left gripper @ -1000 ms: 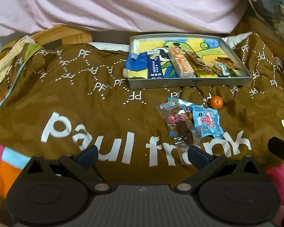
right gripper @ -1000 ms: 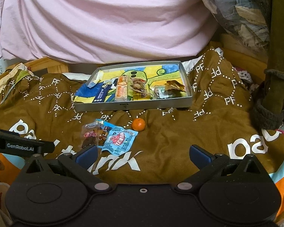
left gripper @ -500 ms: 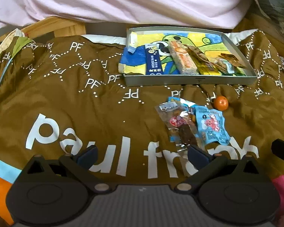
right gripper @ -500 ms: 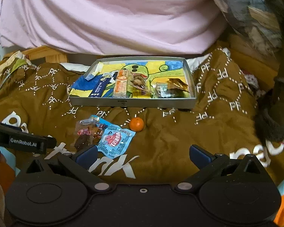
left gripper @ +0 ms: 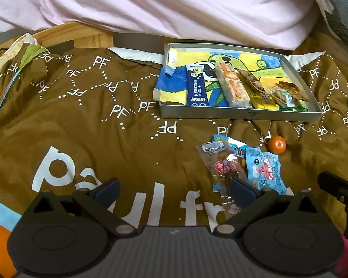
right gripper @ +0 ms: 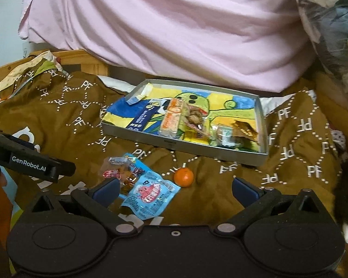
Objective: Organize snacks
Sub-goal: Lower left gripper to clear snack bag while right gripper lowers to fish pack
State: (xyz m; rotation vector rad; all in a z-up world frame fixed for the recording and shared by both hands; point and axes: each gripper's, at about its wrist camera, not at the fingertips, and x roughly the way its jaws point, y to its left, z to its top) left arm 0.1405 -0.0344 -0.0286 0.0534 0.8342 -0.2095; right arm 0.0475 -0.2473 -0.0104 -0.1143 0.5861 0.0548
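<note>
Both grippers have moved forward over the past second. The left gripper (left gripper: 174, 188) and right gripper (right gripper: 175, 188) hover with jaws wide apart and empty, now nearer the loose snack packets (right gripper: 148, 192) and small orange (right gripper: 183, 177) on the brown bedspread (left gripper: 81, 127). Beyond them, the metal tray (right gripper: 185, 147) already holds several snacks, so a pickup looks imminent.

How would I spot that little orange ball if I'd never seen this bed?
Find the shallow metal tray of snacks on the brown "paul frank" blanket. Just in front of its near wall lies the small orange fruit, beside a light blue packet. It is the only round, unwrapped thing; everything near it is flat and wrapped.
</note>
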